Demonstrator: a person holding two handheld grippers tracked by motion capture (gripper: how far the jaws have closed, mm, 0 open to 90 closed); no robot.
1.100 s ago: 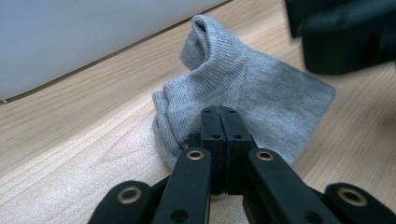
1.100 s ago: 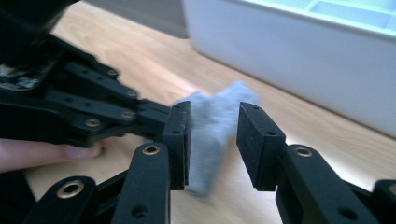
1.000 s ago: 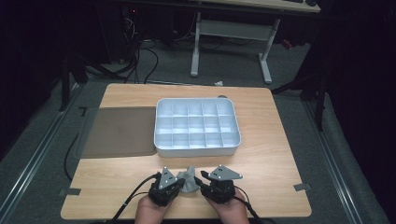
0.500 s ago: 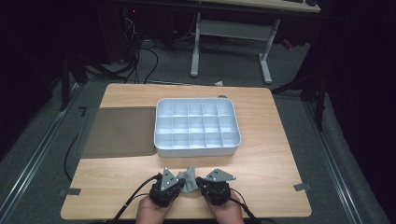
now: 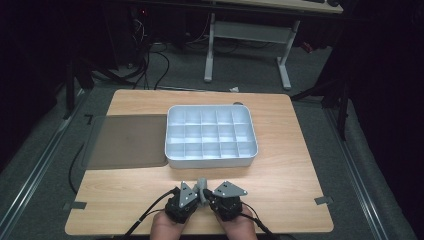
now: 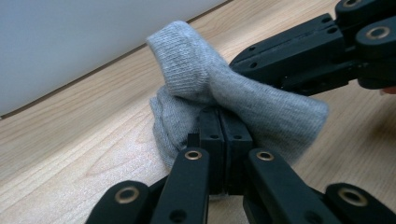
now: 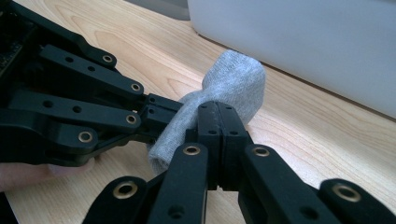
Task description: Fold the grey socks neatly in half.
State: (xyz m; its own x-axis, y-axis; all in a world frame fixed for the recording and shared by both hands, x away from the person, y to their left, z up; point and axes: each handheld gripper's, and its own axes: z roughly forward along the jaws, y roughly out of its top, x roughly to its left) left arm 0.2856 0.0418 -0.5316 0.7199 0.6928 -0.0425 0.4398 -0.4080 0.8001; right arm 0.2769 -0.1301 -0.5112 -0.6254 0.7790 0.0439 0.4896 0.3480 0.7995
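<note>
Bare wooden worktop [image 5: 280, 175]: both my grippers' jaws pinch the grey sock [image 6: 210, 93] at six o'clock, the right gripper [image 7: 218, 126] having just closed; compartment tray [image 5: 211, 136] at twelve awaits.

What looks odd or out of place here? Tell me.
Nothing stands out. Both grippers, left and right, pinch one bunched grey sock just above the table; the compartment tray sits square.

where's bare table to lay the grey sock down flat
Bare wood runs right of the white compartment tray to the table edge, and along the near edge left of the left tongs. It is crowded in the middle front, where both tongs, left and right tongs, clamp the grey sock close to the tray wall. The dark mat covers the left.
</note>
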